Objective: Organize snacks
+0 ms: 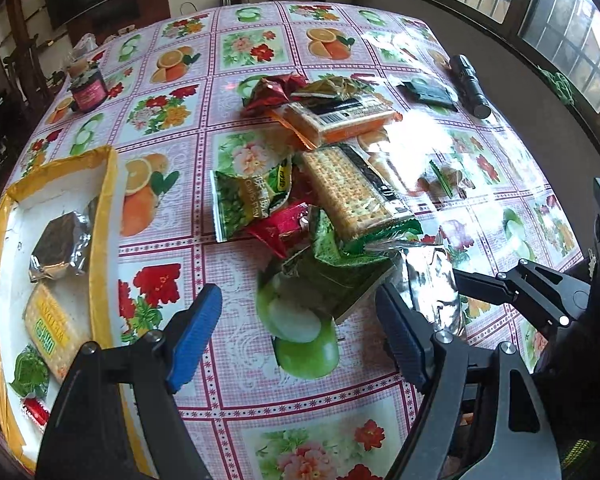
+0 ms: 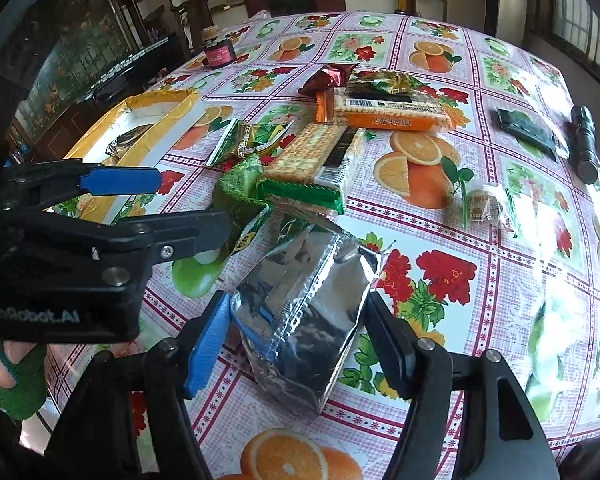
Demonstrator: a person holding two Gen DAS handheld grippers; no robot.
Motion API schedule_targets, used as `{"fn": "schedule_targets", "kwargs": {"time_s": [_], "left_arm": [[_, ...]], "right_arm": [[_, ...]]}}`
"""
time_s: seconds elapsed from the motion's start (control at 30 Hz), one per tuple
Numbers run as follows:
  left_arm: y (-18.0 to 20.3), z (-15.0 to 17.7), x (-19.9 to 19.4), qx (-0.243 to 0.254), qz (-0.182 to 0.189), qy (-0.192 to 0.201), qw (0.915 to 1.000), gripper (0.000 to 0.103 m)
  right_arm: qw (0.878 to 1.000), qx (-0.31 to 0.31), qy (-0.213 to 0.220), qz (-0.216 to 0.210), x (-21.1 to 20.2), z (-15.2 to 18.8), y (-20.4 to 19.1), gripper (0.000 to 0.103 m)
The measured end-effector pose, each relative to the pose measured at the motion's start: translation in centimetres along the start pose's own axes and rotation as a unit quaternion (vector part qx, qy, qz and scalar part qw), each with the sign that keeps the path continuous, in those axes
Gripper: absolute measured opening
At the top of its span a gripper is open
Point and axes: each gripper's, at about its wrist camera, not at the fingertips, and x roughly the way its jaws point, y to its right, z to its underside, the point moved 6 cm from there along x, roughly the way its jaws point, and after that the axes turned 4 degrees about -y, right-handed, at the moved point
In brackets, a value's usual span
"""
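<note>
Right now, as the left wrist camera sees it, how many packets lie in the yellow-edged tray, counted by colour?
brown-and-silver packet: 1
yellow packet: 1
green packet: 1
red packet: 1
Total in view: 4

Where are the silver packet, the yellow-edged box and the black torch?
silver packet (image 2: 300, 312): right wrist view, middle of foil face.
yellow-edged box (image 1: 102, 216): left wrist view, its right wall.
black torch (image 1: 470, 86): left wrist view, mid-barrel.

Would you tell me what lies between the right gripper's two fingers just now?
A silver foil packet lies between the right gripper's fingers, both pads against its sides; the right wrist view shows this.
</note>
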Motion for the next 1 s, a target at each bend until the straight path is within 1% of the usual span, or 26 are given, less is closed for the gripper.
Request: {"fn": "schedule_targets", "kwargs": {"time_s": [0.13,0.3,0.33,0.37,0.4,0.43,0.47,0.6,0.7,0.87,1.0], "left_arm": [[0.5,-0.6,1.3,0.003,0.020,-0.010,0.9997,0.080],[1.0,-1.1,2.9,0.001,0.026,-0.023,0.9994,0.079],[1.0,-1.2,3.1,-0.001,0.029,-0.024,0.9993,0.075],[1.1,-1.2,3.3,-0.002,0.035,-0.026,0.9990,0.063],[1.3,-1.1,3.5,-0.001,0.043,-0.031,0.9986,0.057],[1.5,-1.1,3.4,0.002,0.039,-0.025,0.9989,0.050],[1.7,-1.0,3.4,0.006,0.042,-0.028,0.9987,0.046],[1.8,-0.2,2.9,0.003,0.051,-0.026,0.9984,0.043],[1.2,0.7,2.2,-0.011,0.054,-0.024,0.9982,0.042],[-0.2,2.2,0.4,-0.040,0.053,-0.013,0.9977,0.041],[-0.9,3.0,-1.6,-0.052,0.051,0.004,0.9973,0.041]], "right_arm": [[1.000,0.007,0.001,0.009,-0.7,0.5,1.7,0.065],[1.000,0.019,0.007,0.011,-1.5,0.9,3.2,0.065],[1.000,0.021,0.007,0.010,-1.6,0.9,3.4,0.065],[1.000,0.022,0.008,0.010,-1.8,1.0,3.5,0.064],[1.000,0.023,0.009,0.009,-1.9,1.0,3.7,0.064],[1.000,0.024,0.010,0.008,-2.0,1.1,3.7,0.064],[1.000,0.025,0.009,0.008,-2.0,1.2,3.8,0.064],[0.999,0.028,0.015,0.002,-2.4,1.3,3.9,0.064],[0.999,0.029,0.021,-0.007,-2.8,1.5,3.6,0.064],[0.999,0.026,0.030,-0.021,-3.4,1.6,2.6,0.064],[0.998,0.022,0.042,-0.034,-4.3,1.4,1.6,0.064]]}}
